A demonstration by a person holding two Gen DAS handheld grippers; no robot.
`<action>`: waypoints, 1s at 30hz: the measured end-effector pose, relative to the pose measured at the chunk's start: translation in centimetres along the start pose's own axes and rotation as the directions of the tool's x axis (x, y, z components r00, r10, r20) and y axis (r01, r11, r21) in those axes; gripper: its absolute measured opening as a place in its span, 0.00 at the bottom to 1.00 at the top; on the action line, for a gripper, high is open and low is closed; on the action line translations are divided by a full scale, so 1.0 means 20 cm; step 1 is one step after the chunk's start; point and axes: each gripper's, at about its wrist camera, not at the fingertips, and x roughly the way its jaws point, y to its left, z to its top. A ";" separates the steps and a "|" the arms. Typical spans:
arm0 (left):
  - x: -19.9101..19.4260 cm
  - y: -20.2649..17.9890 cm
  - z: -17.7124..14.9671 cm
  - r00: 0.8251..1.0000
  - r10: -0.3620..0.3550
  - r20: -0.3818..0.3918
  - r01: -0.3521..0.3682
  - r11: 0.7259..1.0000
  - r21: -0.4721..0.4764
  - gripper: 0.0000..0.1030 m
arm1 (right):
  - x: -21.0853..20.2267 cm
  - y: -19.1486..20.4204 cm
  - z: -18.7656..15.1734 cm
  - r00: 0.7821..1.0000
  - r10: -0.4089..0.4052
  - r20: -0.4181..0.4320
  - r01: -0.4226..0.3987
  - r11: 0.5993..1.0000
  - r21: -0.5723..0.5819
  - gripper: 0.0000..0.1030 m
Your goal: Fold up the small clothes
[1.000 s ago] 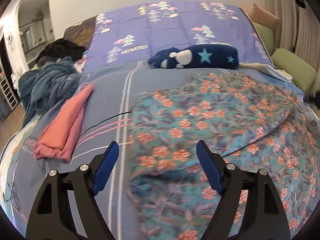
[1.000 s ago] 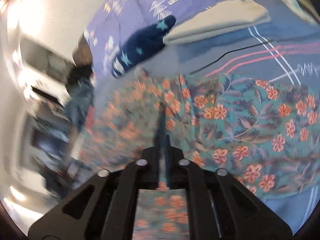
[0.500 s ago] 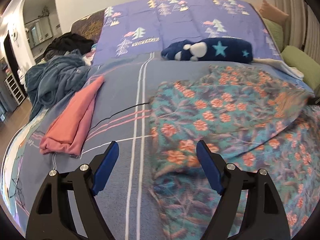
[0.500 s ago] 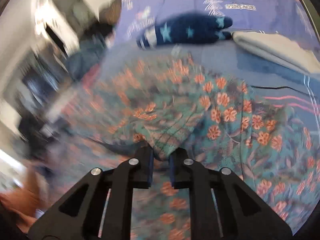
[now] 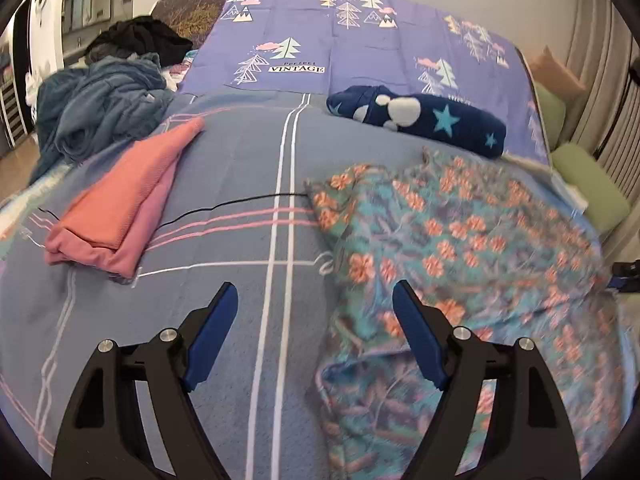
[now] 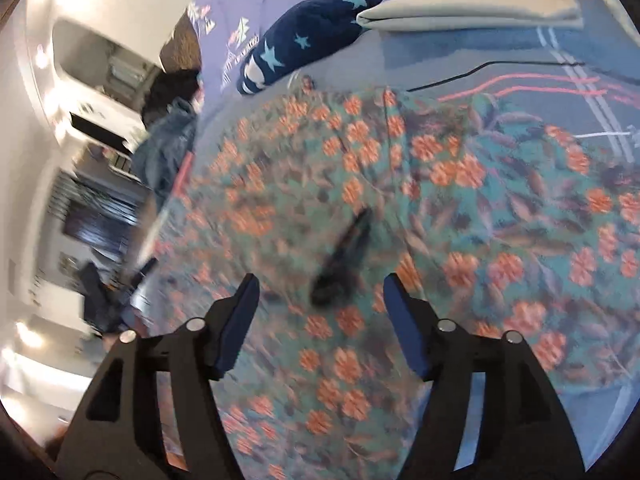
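A teal garment with orange flowers lies spread on the right half of the bed, motion-blurred. My left gripper hovers open over its left edge: the right finger is above the cloth, the left above bare bedsheet. In the right wrist view the floral garment fills the picture. Above it my right gripper has its jaws opening, with nothing pinched. A dark blurred streak shows on the cloth between the fingers.
A folded pink garment lies left on the sheet, a thin black cable beside it. A navy star-print piece and a folded cream cloth sit behind. A blue-grey heap is far left, green cushions right.
The right gripper, shut on a fold of the floral cloth half a second ago, has let it go and spread its jaws. The left gripper has shifted left, toward the garment's left edge.
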 end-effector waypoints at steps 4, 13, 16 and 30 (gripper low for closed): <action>0.02 0.00 0.05 1.000 -0.010 0.013 0.010 1.000 -0.018 0.78 | 0.13 -0.07 0.10 0.994 0.102 -0.038 -0.095 0.982 0.163 0.68; 0.07 -0.02 0.12 0.999 0.008 0.040 -0.008 1.000 -0.016 0.78 | -0.03 0.21 0.18 0.963 0.085 0.254 -0.064 0.994 -0.089 0.03; 0.12 -0.01 0.15 0.998 0.045 0.046 -0.044 0.999 -0.011 0.78 | 0.01 0.14 0.25 0.941 -0.178 0.287 0.188 0.982 -0.009 0.35; 0.19 0.10 0.21 0.999 -0.017 0.037 0.020 0.995 -0.094 0.78 | 0.09 0.13 -0.06 0.998 -0.056 0.003 0.056 0.982 -0.180 0.66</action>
